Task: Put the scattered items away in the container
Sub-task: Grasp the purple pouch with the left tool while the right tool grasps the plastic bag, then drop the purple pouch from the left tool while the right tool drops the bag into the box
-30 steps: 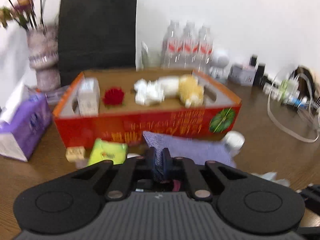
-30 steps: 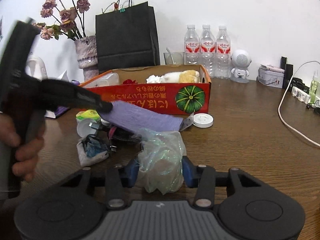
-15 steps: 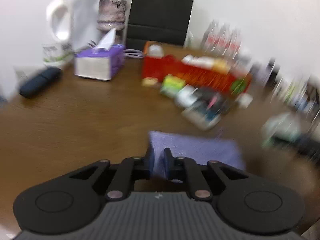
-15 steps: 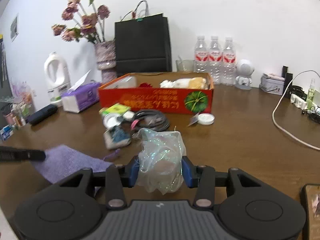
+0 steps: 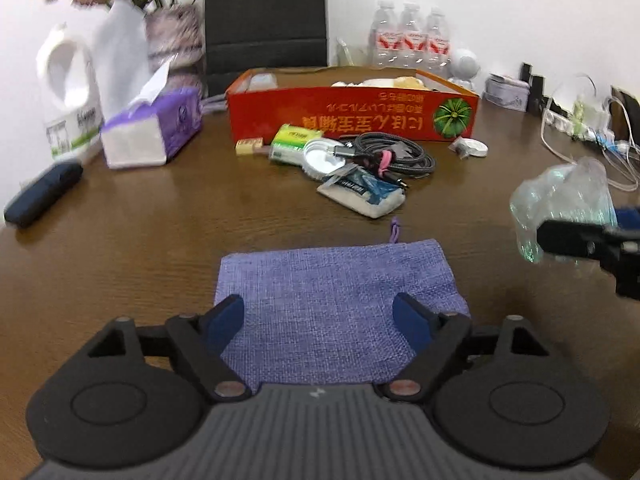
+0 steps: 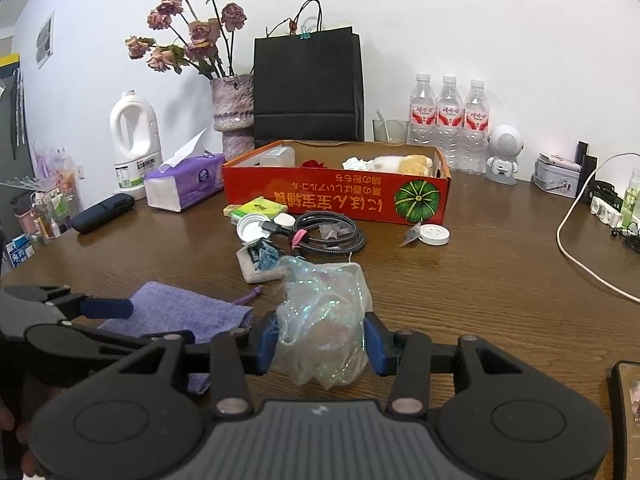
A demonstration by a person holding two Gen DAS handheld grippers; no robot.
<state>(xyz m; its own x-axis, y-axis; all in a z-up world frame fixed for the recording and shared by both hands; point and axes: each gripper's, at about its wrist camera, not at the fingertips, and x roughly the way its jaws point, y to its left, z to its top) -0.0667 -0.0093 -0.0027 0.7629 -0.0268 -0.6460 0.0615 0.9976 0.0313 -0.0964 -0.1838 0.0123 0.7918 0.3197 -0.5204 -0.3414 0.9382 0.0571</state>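
The left gripper (image 5: 318,320) hangs low over a flat purple pouch (image 5: 340,312) of coarse woven cloth, rectangular, with a thin drawstring tail at its far edge. Its jaws are opening, spread wide to either side of the pouch, and the blue pads (image 5: 228,316) do not press on it. A second ago this gripper pinched the pouch close in front of the box; now the pouch lies on the table well short of it.

To its right, the right gripper (image 6: 320,344) pinches a crumpled, shimmering clear plastic bag (image 6: 324,320) between blue pads, as it did a second ago.

Beyond both tools, on the dark wood-grain table (image 5: 120,220), lies a loose heap: a pale cloth packet (image 5: 362,194), a coiled braided cable (image 5: 394,156), a round white lid (image 5: 320,158) and a green packet (image 5: 296,138).

Behind the heap stands the container, a long orange-red cardboard box (image 6: 336,196) printed with a green pumpkin, already holding pale soft items.

Farther still, along a plain white wall, stand a purple tissue box (image 6: 184,180), a white jug (image 6: 134,144), a vase of dried roses (image 6: 232,112), a black paper bag (image 6: 308,88) and three water bottles (image 6: 448,120).
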